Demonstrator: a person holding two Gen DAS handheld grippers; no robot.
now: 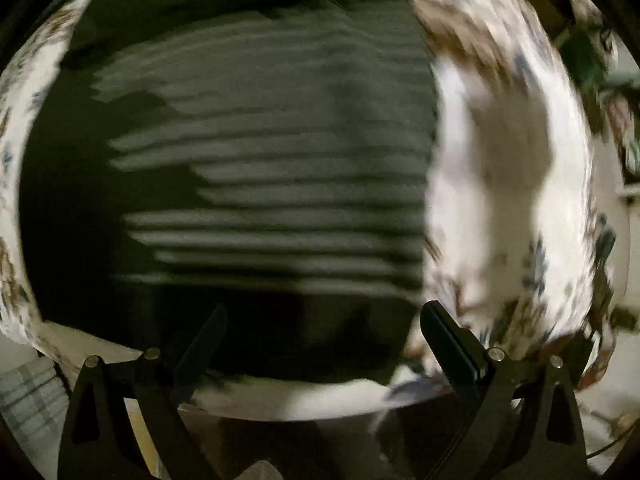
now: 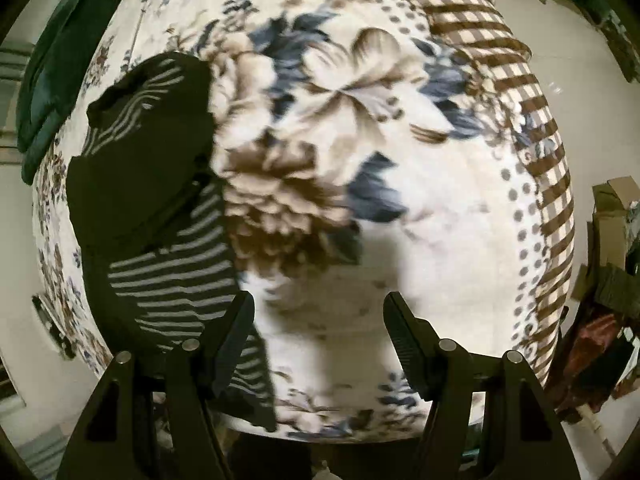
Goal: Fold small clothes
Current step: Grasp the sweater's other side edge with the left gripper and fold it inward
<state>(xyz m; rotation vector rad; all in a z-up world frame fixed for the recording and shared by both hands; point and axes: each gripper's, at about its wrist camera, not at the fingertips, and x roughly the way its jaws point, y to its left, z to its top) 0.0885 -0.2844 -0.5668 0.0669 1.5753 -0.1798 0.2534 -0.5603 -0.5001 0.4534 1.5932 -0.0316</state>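
A small dark garment with grey stripes [image 2: 160, 216] lies on a floral bedsheet [image 2: 360, 120], at the left of the right wrist view. It fills the middle of the blurred left wrist view [image 1: 260, 184]. My left gripper [image 1: 324, 320] is open and empty, just above the garment's near edge. My right gripper [image 2: 320, 308] is open and empty over the bare sheet, its left finger [image 2: 236, 332] over the garment's striped right edge.
A dark green cloth [image 2: 60, 64] lies at the bed's far left. A brown checked cloth [image 2: 512, 80] runs along the right side of the bed. Cardboard boxes [image 2: 612, 216] and clutter stand on the pale floor at right.
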